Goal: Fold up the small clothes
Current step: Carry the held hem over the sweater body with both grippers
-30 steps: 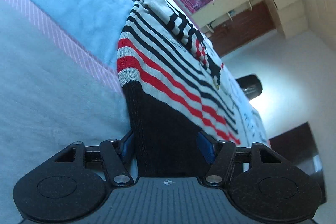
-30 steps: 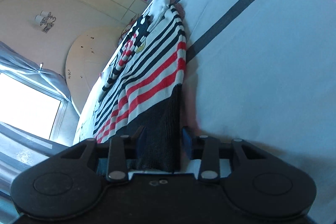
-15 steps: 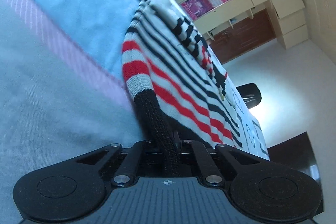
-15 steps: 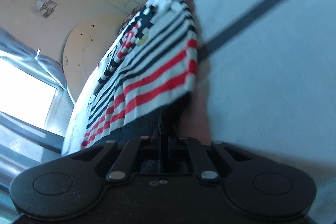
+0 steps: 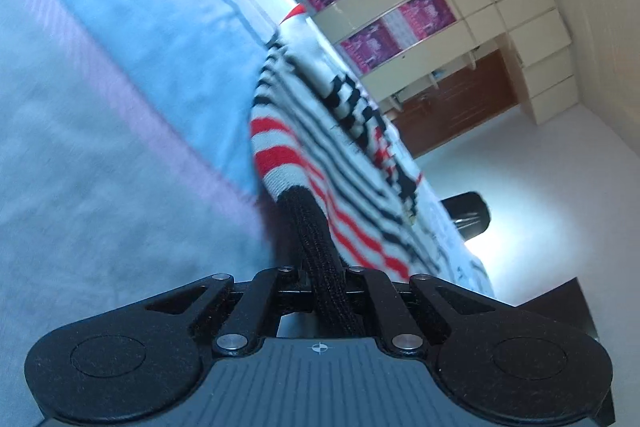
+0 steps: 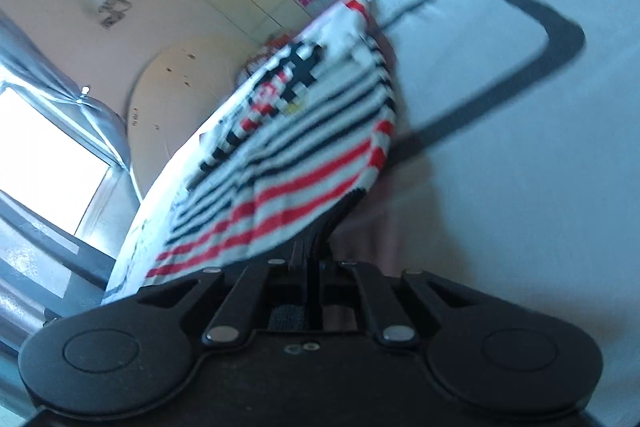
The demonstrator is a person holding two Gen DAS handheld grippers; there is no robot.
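Observation:
A small knitted sweater (image 5: 340, 155) with white, black and red stripes and a black ribbed hem lies on a pale cloth-covered surface (image 5: 100, 147). My left gripper (image 5: 324, 275) is shut on the black hem at one bottom corner. The same sweater (image 6: 304, 155) shows in the right wrist view, where my right gripper (image 6: 310, 259) is shut on the black hem at the other bottom corner. The hem end is lifted a little off the cloth (image 6: 520, 187); the collar end still rests on it.
The cloth has a pink striped band (image 5: 132, 115) and a dark outlined rounded rectangle (image 6: 560, 39). Beyond the edge are cabinets with purple posters (image 5: 384, 11), a brown door (image 5: 456, 99), a window (image 6: 44, 155) and a round panel (image 6: 172, 87).
Both grippers went from open around the black hem to shut on it. Since then they have lifted the hem end and the views have tilted and blurred.

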